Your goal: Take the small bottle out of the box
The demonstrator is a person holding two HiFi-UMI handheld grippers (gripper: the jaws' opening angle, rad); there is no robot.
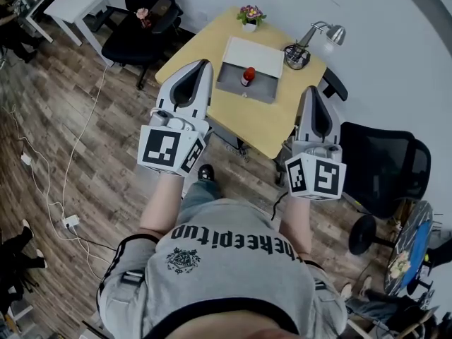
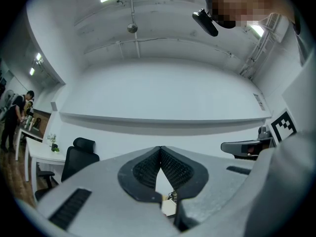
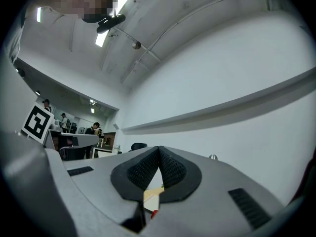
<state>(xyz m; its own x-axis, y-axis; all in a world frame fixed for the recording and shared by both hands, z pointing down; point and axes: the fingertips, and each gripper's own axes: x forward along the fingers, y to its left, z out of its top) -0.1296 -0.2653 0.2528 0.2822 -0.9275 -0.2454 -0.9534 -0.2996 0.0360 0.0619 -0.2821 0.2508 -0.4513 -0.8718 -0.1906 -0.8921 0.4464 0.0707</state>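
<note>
Small red-capped bottle (image 1: pixel 248 75) stands upright inside open grey box (image 1: pixel 230 78) on yellow desk (image 1: pixel 244 122). Left gripper (image 1: pixel 203 65) and right gripper (image 1: pixel 311 90) both pressed together, empty, short of the box. Best spread one gripper's jaws before reaching in, then pinch the bottle's body squarely.

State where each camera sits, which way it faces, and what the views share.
Head view: on the person's head, facing steeply down at the table with the box and small bottle; shows torso, forearms, left gripper, right gripper.
Left gripper view: on the left gripper, facing along its shut jaws toward a white wall; the person's head shows above.
Right gripper view: on the right gripper, along its shut jaws toward wall and ceiling; head above.
Shared: each gripper view catches the other gripper's marker cube.
</note>
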